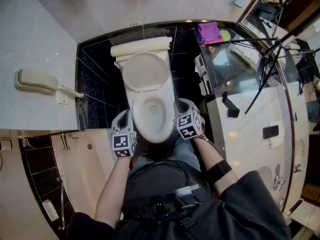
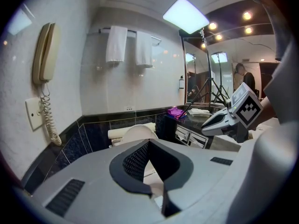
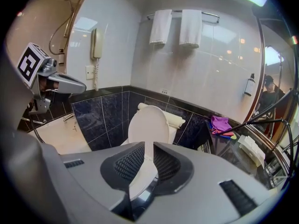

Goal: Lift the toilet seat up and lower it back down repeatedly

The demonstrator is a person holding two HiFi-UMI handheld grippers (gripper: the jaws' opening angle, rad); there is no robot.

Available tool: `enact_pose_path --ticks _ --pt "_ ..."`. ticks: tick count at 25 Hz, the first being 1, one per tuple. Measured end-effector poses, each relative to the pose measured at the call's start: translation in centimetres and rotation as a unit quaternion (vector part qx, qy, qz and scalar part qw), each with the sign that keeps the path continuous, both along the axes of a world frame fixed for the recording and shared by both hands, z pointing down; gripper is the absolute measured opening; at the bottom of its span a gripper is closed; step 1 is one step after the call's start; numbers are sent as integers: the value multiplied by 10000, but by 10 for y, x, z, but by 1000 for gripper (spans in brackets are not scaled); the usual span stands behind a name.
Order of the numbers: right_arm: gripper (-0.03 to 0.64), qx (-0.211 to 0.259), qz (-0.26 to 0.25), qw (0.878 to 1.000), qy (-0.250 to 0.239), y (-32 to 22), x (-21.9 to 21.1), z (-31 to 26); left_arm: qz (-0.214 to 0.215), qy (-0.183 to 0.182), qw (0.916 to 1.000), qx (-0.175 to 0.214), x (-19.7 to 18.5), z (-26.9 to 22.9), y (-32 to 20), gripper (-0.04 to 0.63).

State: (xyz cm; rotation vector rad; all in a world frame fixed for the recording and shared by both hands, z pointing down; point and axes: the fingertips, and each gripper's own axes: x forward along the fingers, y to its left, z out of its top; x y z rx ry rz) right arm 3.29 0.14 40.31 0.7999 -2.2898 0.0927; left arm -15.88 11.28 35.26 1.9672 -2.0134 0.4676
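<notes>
– Toilet seat, where's it at?
– Down flat on the bowl, mid head view. Lid is up, leaning back vs the tank.
– OK, go L to R for me.
– Far L: wall phone, coiled cord hanging off it. Below that is the bathtub, just beside the toilet. Then the left gripper: jaws together, tips meeting, nothing btwn them. It hangs near the bowl's front-L edge. Can't tell if it touches.
– And the R side?
– Right gripper is at the seat's R edge. Jaws a little apart, w/ the seat's white rim showing in the gap. Pads don't look pressed on it.
– So not clamped?
– Not as far as its own view shows.
– Anything past that?
– Glossy counter runs along the R side, w/ a purple cloth at its far end. Two white towels hang on a rail above the tank, seen in both gripper views.
</notes>
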Motion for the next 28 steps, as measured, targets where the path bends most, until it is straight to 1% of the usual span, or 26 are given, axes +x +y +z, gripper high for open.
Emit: enact_pose_path --ticks 1,2,4,7,9,10,13,15,19,24,26,28 --pt "95 -94 18 9999 30 1 3 9 1 -1 10000 -37 -1 6 1 0" --pt "100 -189 31 9998 56 2 6 19 -2 -14 10000 -85 -2 12 2 0" --pt "159 -398 72 9991 91 4 12 43 -1 -56 9999 -152 -3 25 2 0" --pt "203 -755 191 9969 145 10 22 83 25 -128 9996 -249 -2 48 4 0" --pt "206 -1010 288 9943 157 13 28 113 103 -152 9993 -330 1 66 3 0" --pt "224 -1140 353 9927 154 14 31 127 144 -155 9991 -367 4 75 3 0" --pt "228 -1553 552 9862 127 22 38 179 90 -198 9989 -420 0 110 5 0" --pt "235 -1834 674 9807 81 30 41 215 102 -206 9986 -485 0 134 6 0" --pt "235 -2440 1056 9640 -102 45 51 299 364 -317 9966 -668 8 182 3 0" --pt "233 -2956 1454 9439 -229 47 61 387 343 -367 9954 -821 6 239 7 0" --pt "233 -3118 1538 9370 -329 46 62 414 305 -446 9951 -825 2 258 13 0" --pt "232 -3288 1580 9301 -435 45 64 437 268 -451 9952 -825 2 272 17 0"
